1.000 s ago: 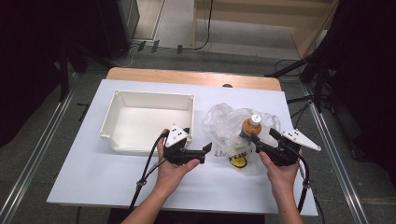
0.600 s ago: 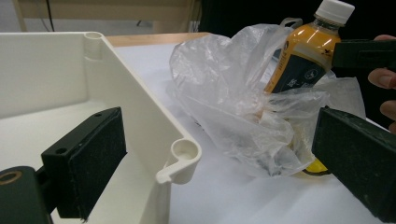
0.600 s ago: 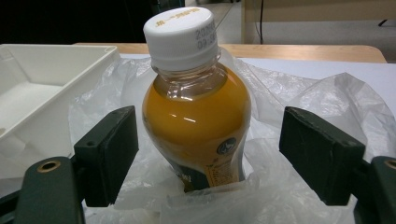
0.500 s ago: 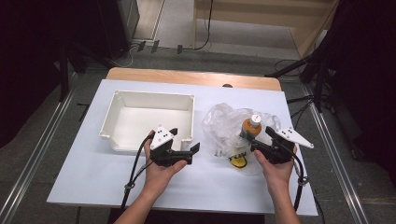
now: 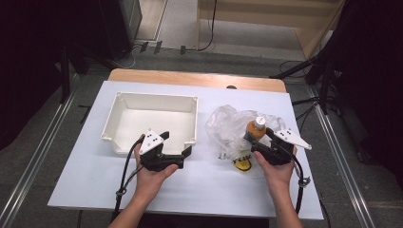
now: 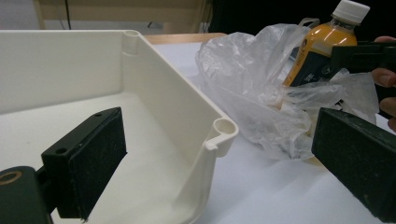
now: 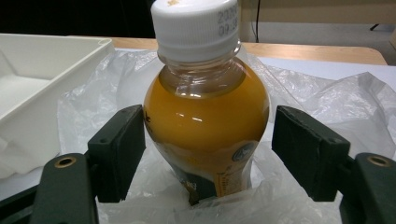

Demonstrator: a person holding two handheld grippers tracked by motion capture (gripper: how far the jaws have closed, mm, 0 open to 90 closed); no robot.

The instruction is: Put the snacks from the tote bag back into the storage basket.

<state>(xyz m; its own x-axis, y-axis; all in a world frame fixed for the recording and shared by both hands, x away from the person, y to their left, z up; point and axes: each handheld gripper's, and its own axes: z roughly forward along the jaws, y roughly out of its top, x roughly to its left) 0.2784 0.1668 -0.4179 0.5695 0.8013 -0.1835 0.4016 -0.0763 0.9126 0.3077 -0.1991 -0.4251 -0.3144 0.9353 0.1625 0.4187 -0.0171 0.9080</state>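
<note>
While right tool straddles bottle ungripped, left tool gapes astride bin corner.

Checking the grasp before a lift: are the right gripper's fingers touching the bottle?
Apart. The right gripper view shows the bottle between the right gripper's open fingers, with plastic bag visible in the gap on each side.

Grey floor with metal rails, trailing black cables, wooden furniture beyond, dark surroundings.
</note>
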